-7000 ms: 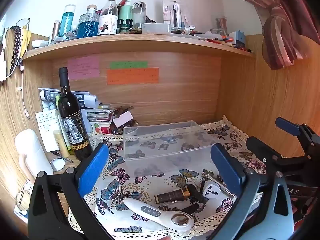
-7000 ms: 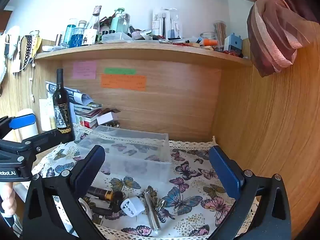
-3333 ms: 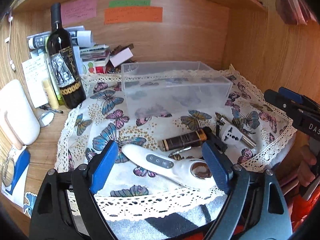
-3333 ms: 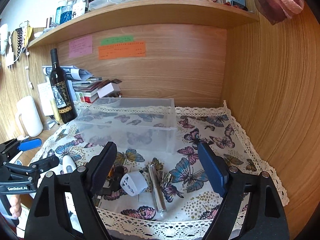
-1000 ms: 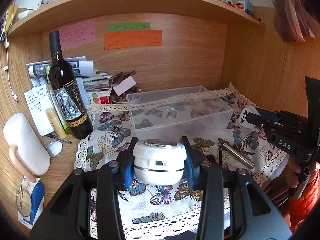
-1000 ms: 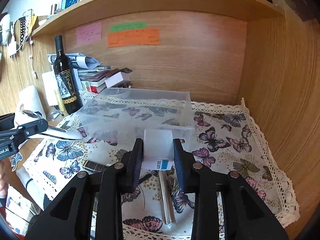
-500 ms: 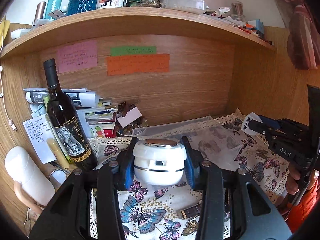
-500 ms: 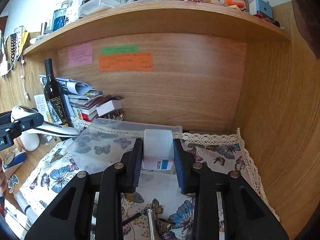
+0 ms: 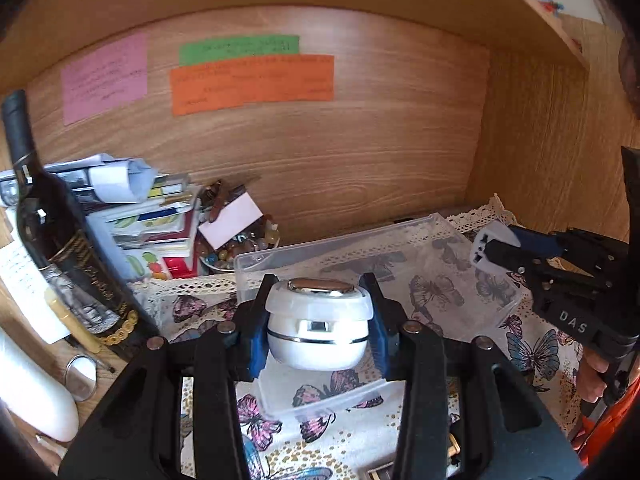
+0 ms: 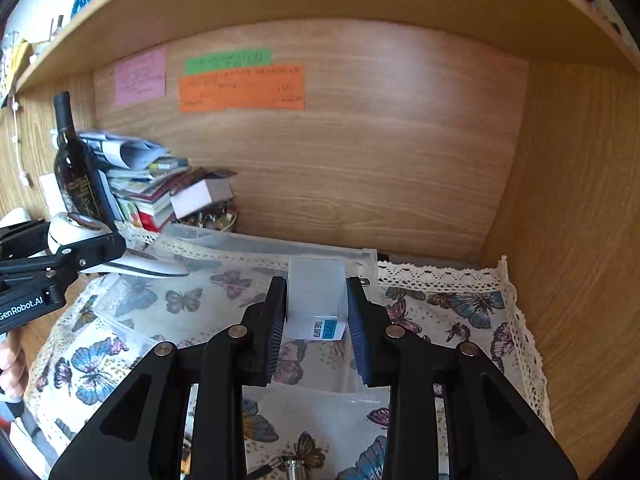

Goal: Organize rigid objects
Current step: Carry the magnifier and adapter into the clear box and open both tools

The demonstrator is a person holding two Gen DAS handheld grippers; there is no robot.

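Note:
My left gripper (image 9: 318, 326) is shut on a white handheld device (image 9: 318, 322) with a chrome face, held above the near left part of the clear plastic box (image 9: 404, 236). In the right wrist view the device (image 10: 120, 260) hangs over the box's left side (image 10: 192, 240). My right gripper (image 10: 316, 316) is shut on a white travel adapter (image 10: 316, 300) with a blue label, held over the middle of the box. In the left wrist view the adapter (image 9: 486, 248) sits at the box's right edge.
A wine bottle (image 9: 56, 232) stands at the left beside stacked books and papers (image 9: 144, 220) and a bowl of beads (image 9: 240, 244). A white jug (image 9: 32, 392) stands at the far left. A silver tube (image 10: 288, 466) lies on the butterfly cloth (image 10: 472, 312) in front of the box.
Both grippers have moved forward and lower over the clear box, each still holding its object. The upper shelf has left the views.

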